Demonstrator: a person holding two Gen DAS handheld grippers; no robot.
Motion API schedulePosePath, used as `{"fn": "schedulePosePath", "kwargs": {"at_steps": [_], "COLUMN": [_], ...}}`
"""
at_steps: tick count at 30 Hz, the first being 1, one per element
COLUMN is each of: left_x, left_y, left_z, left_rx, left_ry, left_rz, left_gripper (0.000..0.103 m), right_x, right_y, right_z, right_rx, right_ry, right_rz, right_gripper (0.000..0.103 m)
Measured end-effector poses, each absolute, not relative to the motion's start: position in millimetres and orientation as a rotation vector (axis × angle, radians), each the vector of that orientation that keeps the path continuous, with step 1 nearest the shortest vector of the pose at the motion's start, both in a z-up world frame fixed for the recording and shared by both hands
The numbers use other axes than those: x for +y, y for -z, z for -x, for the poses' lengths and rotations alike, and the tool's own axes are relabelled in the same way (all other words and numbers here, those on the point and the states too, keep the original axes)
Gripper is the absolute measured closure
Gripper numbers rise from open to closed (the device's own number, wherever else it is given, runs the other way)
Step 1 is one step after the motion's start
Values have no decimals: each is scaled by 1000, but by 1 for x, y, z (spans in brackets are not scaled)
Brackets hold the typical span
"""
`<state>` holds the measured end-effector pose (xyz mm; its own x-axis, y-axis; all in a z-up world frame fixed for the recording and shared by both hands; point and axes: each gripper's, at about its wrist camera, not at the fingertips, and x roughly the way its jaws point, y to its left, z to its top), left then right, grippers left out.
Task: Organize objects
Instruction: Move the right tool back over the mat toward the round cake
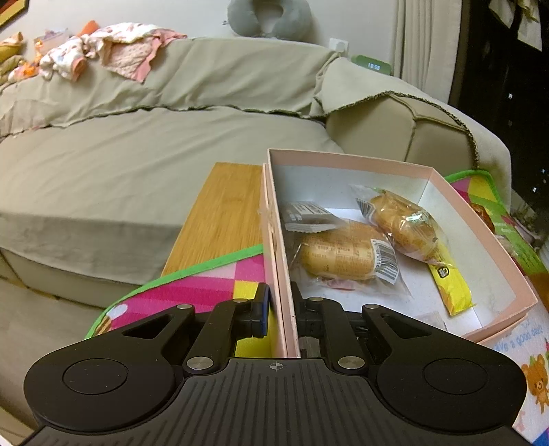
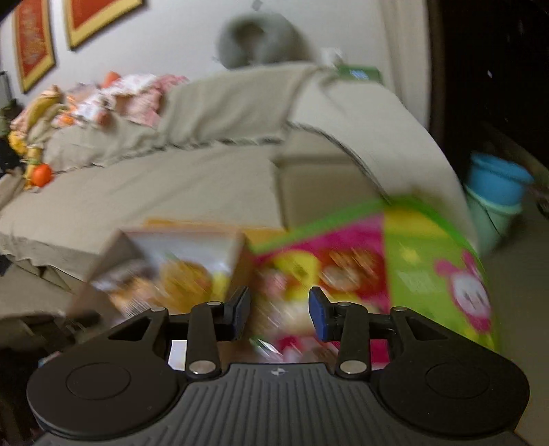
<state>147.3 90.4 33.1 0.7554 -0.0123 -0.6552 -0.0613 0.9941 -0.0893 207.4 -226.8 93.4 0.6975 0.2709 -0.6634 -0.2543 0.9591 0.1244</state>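
A pink cardboard box [image 1: 480, 219] lies on a colourful play mat [image 1: 192, 291]. Inside are two wrapped bread buns [image 1: 339, 255] [image 1: 405, 223], a dark snack packet [image 1: 308, 216] and a yellow wrapper [image 1: 453, 288]. My left gripper [image 1: 279, 308] is shut on the box's left wall, one finger outside, one inside. In the blurred right wrist view, my right gripper [image 2: 279, 314] is open and empty above the mat [image 2: 429, 267], just right of the box [image 2: 192, 254].
A beige sofa [image 1: 137, 154] fills the background, with baby clothes [image 1: 103, 48] on its backrest and a grey neck pillow [image 1: 271, 17] above. A wooden board [image 1: 223, 212] lies left of the box. Blue and green buckets [image 2: 497, 192] stand at the right.
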Motion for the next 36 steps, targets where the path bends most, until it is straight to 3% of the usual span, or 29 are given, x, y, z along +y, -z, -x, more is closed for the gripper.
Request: {"fn": "schedulePosePath", "kwargs": {"at_steps": [15,21,25,36], "left_x": [90,92,93,93], "left_y": [-32,-32,-32,-32], "left_z": [-146,-145,-146,-148], "left_rx": [717,717,716,715], "left_ry": [-35,-23,-20,-20], "left_rz": [104,102,102,106], "left_gripper": [90,90,90,90], "right_x": [-222,-213,-206,-218], "right_y": [-43,-17,-12,-22], "right_z": [-267,-324,-310,-211], "right_rx": [797,936,963,975], "right_ry": [-293,-302,-352,-394], "right_rz": [-177,-270,-186,74], "right_gripper": [64,64,70,74]}}
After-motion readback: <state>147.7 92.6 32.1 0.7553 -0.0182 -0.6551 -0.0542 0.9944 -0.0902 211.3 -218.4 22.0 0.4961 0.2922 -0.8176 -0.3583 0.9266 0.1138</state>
